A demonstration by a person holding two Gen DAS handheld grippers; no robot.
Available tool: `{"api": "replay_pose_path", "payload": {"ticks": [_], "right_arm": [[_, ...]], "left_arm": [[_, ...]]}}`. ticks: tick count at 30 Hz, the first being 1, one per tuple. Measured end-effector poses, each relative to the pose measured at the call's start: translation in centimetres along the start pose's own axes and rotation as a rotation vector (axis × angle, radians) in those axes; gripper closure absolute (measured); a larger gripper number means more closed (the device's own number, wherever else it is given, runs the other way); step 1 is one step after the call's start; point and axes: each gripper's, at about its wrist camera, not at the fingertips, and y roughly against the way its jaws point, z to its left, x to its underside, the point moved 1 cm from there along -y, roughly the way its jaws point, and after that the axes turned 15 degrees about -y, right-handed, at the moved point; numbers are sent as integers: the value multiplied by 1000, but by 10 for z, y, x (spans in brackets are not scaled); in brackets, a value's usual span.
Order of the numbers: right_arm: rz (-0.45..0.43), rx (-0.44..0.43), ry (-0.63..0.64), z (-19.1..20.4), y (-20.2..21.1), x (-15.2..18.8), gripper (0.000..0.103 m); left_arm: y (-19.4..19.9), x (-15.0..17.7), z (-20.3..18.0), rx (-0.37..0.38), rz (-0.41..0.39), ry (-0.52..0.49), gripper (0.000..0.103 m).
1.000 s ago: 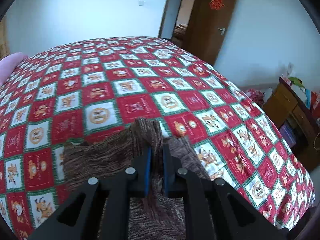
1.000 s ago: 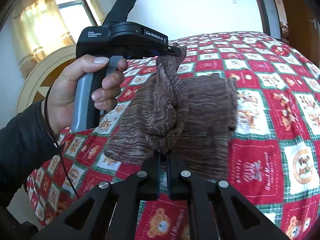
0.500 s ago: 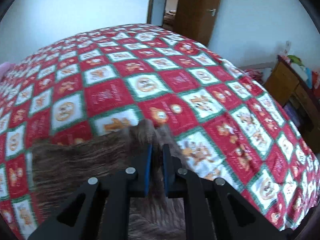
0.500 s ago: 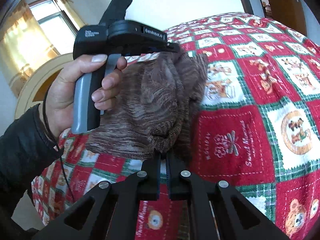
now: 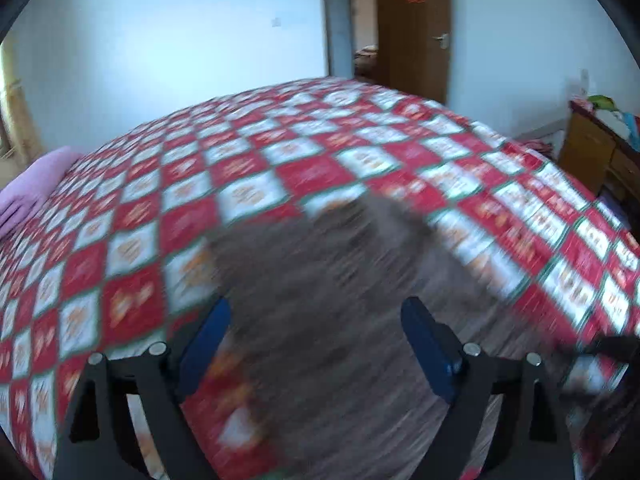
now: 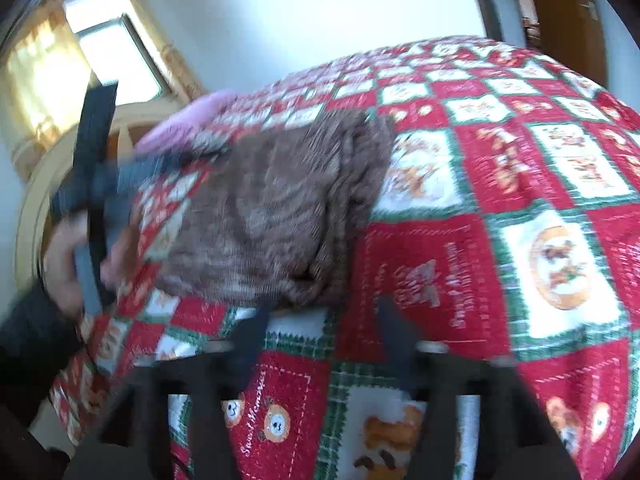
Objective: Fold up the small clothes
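Note:
A small brown knitted garment lies folded over on the red, white and green patchwork bedspread. It also shows, blurred, in the left wrist view. My left gripper is open and empty just above the garment's near part. It also appears blurred in the right wrist view, held in a hand at the garment's left side. My right gripper is open and empty, its fingertips just in front of the garment's near edge.
A pink pillow lies at the head of the bed. A wooden cabinet stands to the right of the bed, and a brown door is behind. A window with curtains and a headboard are at the left.
Both grippers have opened and let go of the garment, which has dropped folded onto the bedspread. Both grippers have drawn back from it.

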Motion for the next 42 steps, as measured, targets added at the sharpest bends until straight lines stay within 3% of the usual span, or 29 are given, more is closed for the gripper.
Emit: {"api": "replay_pose_path", "payload": {"ticks": [4, 12, 13, 15, 16, 17, 20, 23, 27, 31, 33, 34, 39, 40, 41, 42], "right_arm": [[-77, -15, -62, -2, 14, -26, 41], [42, -17, -46, 37, -75, -106, 43], [57, -20, -50, 40, -86, -112, 48], [107, -30, -58, 44, -114, -123, 73], [127, -8, -50, 45, -126, -126, 94], [121, 38, -37, 46, -134, -127, 95], [51, 51, -4, 51, -122, -130, 99], [14, 65, -19, 41, -109, -133, 99], [58, 133, -35, 18, -125, -129, 99], [85, 48, -82, 9, -128, -131, 97], [69, 19, -111, 7, -122, -138, 76], [47, 23, -117, 7, -120, -143, 52], [43, -6, -128, 13, -138, -170, 49], [71, -17, -133, 15, -147, -173, 53], [121, -31, -143, 15, -161, -175, 82], [149, -3, -136, 17, -172, -176, 94]], "left_arm": [[-4, 51, 21, 17, 57, 79, 13], [-14, 61, 13, 92, 45, 161, 13], [-15, 61, 12, 101, 45, 161, 13], [-18, 60, 7, 109, 53, 155, 9], [-20, 60, 6, 109, 56, 147, 9], [-20, 60, 4, 110, 59, 138, 9], [-20, 57, 2, 123, 57, 126, 9], [-26, 57, -3, 148, 69, 120, 9], [-30, 58, -9, 165, 83, 105, 5], [-31, 64, -4, 204, 87, 140, 2], [-31, 66, -2, 217, 79, 156, 2], [-31, 66, -2, 217, 76, 155, 2], [-29, 65, -5, 210, 71, 151, 1], [-29, 65, -5, 213, 69, 154, 1], [-29, 66, -4, 216, 67, 157, 1], [-28, 66, -3, 221, 62, 162, 1]]}}
